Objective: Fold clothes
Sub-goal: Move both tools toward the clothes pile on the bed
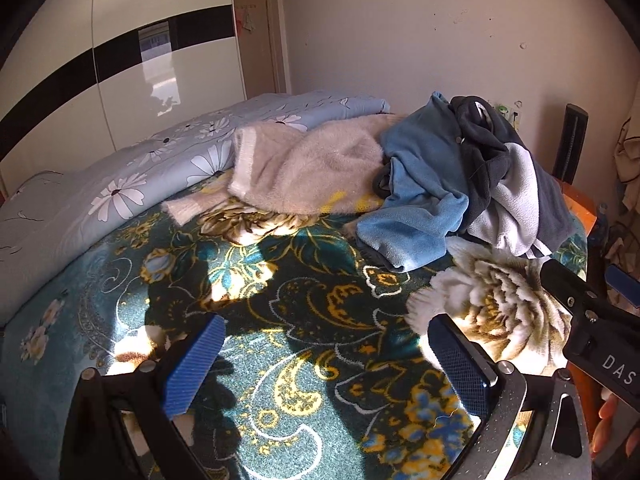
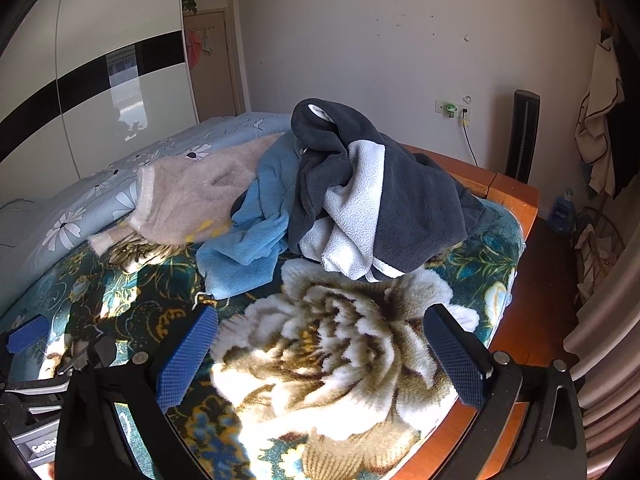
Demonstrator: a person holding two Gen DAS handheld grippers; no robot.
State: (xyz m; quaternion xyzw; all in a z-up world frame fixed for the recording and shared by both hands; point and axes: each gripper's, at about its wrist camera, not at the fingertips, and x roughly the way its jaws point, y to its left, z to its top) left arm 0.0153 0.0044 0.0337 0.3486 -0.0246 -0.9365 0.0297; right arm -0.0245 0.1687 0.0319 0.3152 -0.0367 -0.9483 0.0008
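Note:
Three crumpled garments lie in a heap at the far side of the bed: a fluffy beige sweater [image 1: 304, 168] [image 2: 192, 192] on the left, a light blue fleece [image 1: 420, 192] [image 2: 256, 232] in the middle, and a dark grey and white fleece [image 1: 504, 176] [image 2: 384, 200] on the right. My left gripper [image 1: 324, 352] is open above the teal floral blanket [image 1: 280, 300], well short of the clothes, nothing between its blue pads. My right gripper [image 2: 320, 348] is open too, over the big white flower pattern [image 2: 332, 352], just short of the grey fleece.
A light blue daisy duvet [image 1: 120, 184] [image 2: 80, 208] is rolled along the bed's left side. The orange wooden bed frame [image 2: 508, 200] edges the right, with floor and a blue bottle [image 2: 562, 216] beyond. A wardrobe [image 1: 100, 60] stands left; the other gripper [image 1: 592, 320] shows at right.

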